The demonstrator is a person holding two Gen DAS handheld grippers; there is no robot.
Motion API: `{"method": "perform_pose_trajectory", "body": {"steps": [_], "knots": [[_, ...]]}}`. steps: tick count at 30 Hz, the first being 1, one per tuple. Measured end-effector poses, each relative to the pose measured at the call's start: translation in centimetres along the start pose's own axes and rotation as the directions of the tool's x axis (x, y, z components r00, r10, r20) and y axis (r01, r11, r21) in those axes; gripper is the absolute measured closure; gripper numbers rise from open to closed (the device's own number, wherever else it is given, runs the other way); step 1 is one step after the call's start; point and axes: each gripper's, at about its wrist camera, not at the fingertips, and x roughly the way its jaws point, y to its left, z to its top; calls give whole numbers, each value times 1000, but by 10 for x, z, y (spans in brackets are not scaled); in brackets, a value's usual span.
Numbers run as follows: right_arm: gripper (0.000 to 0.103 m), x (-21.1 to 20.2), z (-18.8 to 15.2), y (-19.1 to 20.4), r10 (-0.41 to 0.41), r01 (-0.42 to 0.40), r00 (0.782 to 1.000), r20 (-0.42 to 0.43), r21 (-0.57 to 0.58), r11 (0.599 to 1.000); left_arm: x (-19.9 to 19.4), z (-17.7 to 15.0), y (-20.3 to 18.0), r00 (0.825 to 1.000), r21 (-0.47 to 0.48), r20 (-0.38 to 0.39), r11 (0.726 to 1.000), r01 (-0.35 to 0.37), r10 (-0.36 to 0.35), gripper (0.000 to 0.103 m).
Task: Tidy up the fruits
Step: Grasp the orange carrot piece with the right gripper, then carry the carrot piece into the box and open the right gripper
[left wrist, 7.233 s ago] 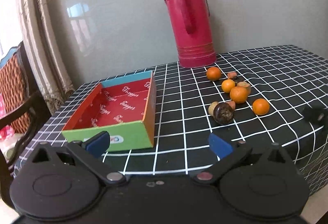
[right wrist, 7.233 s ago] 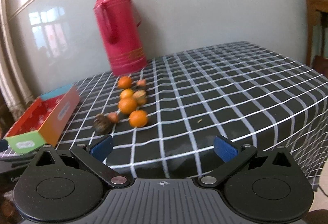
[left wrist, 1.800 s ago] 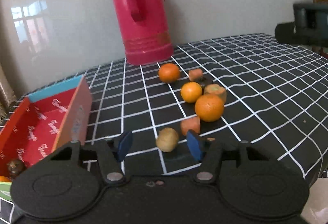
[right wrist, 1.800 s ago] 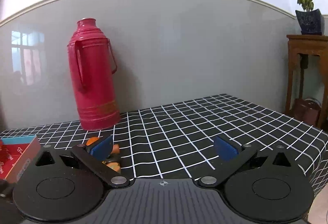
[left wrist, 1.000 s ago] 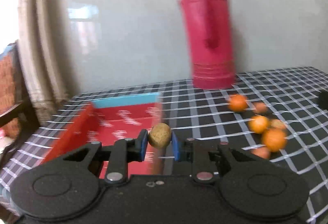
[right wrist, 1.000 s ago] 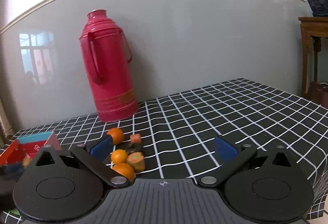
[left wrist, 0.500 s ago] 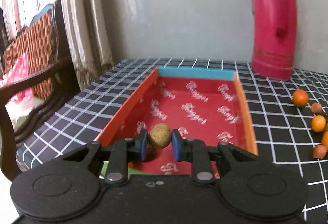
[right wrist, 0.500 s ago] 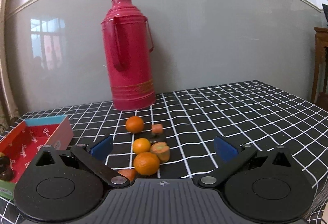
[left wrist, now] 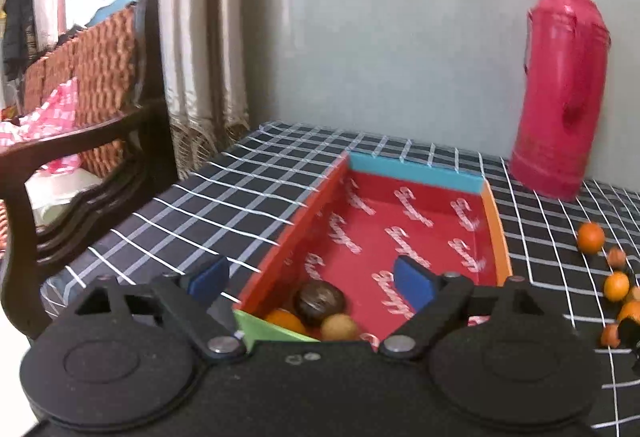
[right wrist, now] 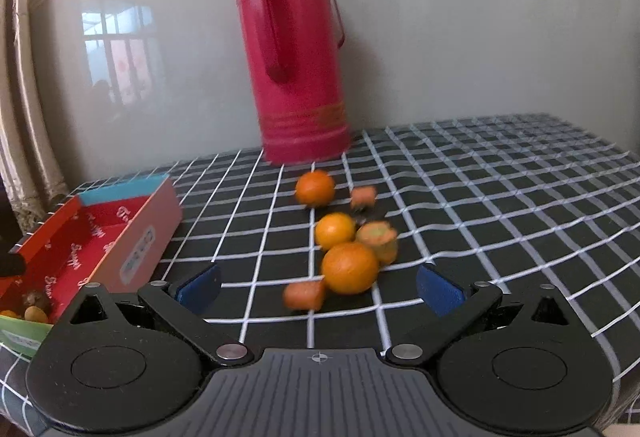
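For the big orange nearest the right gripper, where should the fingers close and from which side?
Grip the big orange across its widest middle, coming in low from the front with the right gripper, whose jaws stand open. It is round, so any diameter works, but the small red-orange piece at its left and the cut fruit behind-right crowd it; a slightly raised line looks safer.

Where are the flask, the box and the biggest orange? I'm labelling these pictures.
flask point(right wrist: 298, 93): right wrist view, middle of its red body.
box point(left wrist: 414, 175): left wrist view, blue far wall.
biggest orange point(right wrist: 350, 268): right wrist view, centre of its peel.
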Motion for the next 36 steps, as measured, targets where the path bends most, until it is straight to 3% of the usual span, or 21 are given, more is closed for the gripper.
{"method": "perform_pose_trajectory", "body": {"steps": [5,7,12,16,20,21,22,27,31,36], "knots": [[2,14,-3,4,4,-3,999,-44,21,1000,-1,6,20,998,-32,34,998,-55,56,18],[25,18,-4,8,-4,4,999,-42,5,1000,1,8,27,997,-42,31,997,-66,67,18],[29,33,-7,11,-17,19,996,-86,14,1000,2,9,41,997,-68,18,995,-74,76,18],[51,38,-8,13,-27,27,996,-81,-2,1000,3,10,49,996,-80,18,993,-81,83,18],[63,42,-8,12,-29,29,997,-78,-4,1000,3,10,52,996,-87,17,992,-88,90,17],[77,42,-8,12,-28,28,997,-78,-3,1000,4,10,53,996,-90,16,992,-90,92,17],[80,43,-8,10,-18,19,996,-82,9,1000,4,10,54,996,-93,14,991,-92,94,17],[80,40,-5,10,46,-43,995,-87,36,998,5,11,59,994,-115,4,987,-109,111,16],[80,27,0,18,145,-144,989,-22,47,988,6,11,66,990,-142,-6,980,-140,140,15],[80,5,6,41,343,-343,937,69,-10,939,10,9,71,986,-138,-20,977,-164,163,15]]}}
